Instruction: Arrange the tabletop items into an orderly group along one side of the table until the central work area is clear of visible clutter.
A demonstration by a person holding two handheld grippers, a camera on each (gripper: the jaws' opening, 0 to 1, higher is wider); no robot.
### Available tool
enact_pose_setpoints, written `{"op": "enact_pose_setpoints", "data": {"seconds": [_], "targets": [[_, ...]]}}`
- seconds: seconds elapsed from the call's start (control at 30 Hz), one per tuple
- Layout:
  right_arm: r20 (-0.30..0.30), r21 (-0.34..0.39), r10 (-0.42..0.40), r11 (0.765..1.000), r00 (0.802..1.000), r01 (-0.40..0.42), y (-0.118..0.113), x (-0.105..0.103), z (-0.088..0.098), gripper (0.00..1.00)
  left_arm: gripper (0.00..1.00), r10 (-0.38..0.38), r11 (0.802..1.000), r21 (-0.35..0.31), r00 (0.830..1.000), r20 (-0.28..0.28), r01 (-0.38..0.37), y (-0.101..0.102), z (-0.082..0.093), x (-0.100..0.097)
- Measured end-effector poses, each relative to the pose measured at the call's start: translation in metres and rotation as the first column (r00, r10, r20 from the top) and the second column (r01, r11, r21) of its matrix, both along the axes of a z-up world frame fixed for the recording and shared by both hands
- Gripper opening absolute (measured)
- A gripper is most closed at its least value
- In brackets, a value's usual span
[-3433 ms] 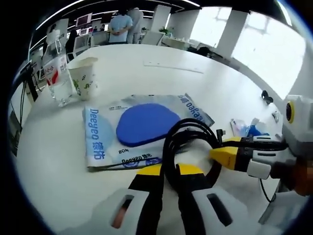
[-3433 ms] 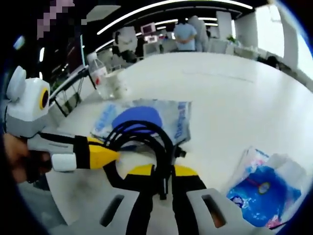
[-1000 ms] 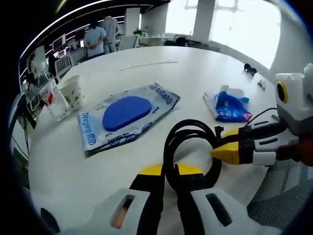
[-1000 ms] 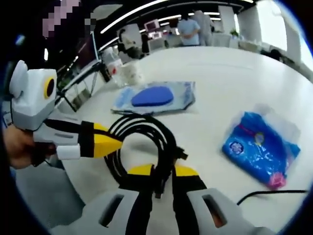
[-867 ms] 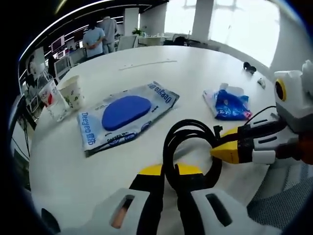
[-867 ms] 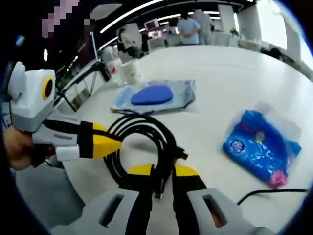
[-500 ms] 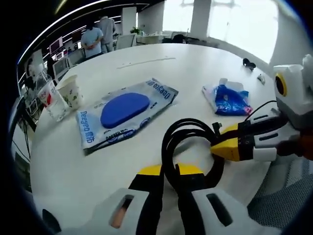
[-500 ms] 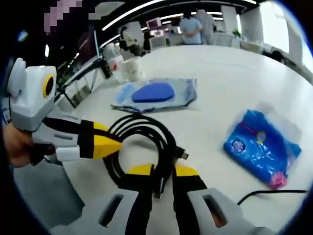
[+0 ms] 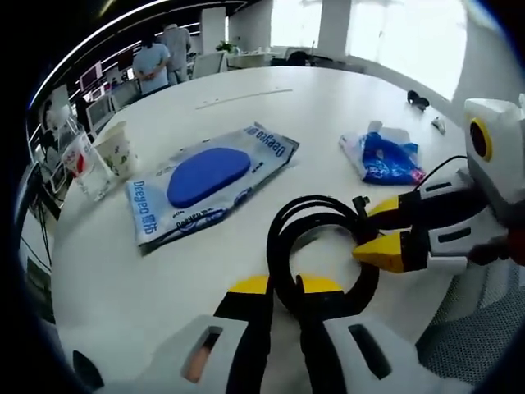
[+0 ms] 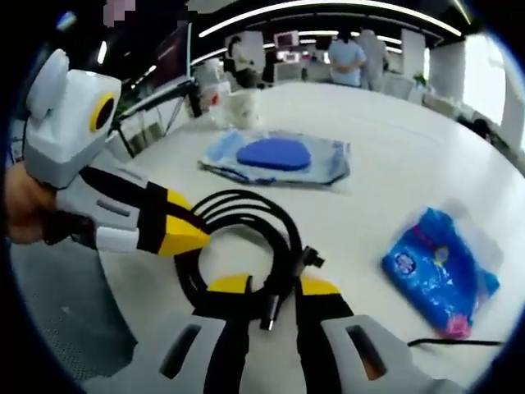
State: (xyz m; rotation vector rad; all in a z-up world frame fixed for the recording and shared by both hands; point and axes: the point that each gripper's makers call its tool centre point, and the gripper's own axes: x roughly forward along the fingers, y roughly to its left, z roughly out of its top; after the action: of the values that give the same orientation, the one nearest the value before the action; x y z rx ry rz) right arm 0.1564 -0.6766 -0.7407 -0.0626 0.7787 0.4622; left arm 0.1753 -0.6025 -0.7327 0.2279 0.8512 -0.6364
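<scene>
**A:** Holding what, and with which gripper?

**B:** You have the coiled cable [image 9: 321,250] pinched from two sides. In the left gripper view, the left gripper [image 9: 283,297] is clamped on the near arc of the coil, and the right gripper [image 9: 379,232] comes in from the right with the coil's far side and plug end between its yellow tips. In the right gripper view, the right gripper [image 10: 271,300] is closed on the strands where the plug ends hang, and the left gripper [image 10: 193,230] reaches the coil from the left.

**A:** Where does the coil sit relative to the table [image 9: 344,107]?

**B:** It appears lifted, just over the near edge, its loop roughly flat. Both grippers are equally near; neither needs to reach.

**A:** Which way must you carry it?

**B:** Judging from the layout, ahead and to your left. The wipes pack [image 9: 201,180], its long axis slanting across the centre, lies beyond the coil; the cup [image 9: 115,149] and bottle [image 9: 82,164] stand together at the far left edge. The blue packet [image 9: 381,158] lies well apart on the right.
</scene>
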Motion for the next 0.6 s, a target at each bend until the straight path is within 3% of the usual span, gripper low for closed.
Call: {"op": "enact_pose_setpoints", "data": {"seconds": [0.27,0.6], "targets": [[0.041,-0.052,0.046,0.998,0.998,-0.044,-0.002,0.001,0.002,0.26,0.1,0.001,1.0,-0.009,1.0,0.014,-0.001,0.002,0.006,0.003],[0.103,-0.01,0.04,0.999,0.994,-0.039,0.003,0.012,0.022,0.31,0.1,0.066,0.994,-0.086,0.997,0.04,-0.062,0.009,0.029,0.024]]}}
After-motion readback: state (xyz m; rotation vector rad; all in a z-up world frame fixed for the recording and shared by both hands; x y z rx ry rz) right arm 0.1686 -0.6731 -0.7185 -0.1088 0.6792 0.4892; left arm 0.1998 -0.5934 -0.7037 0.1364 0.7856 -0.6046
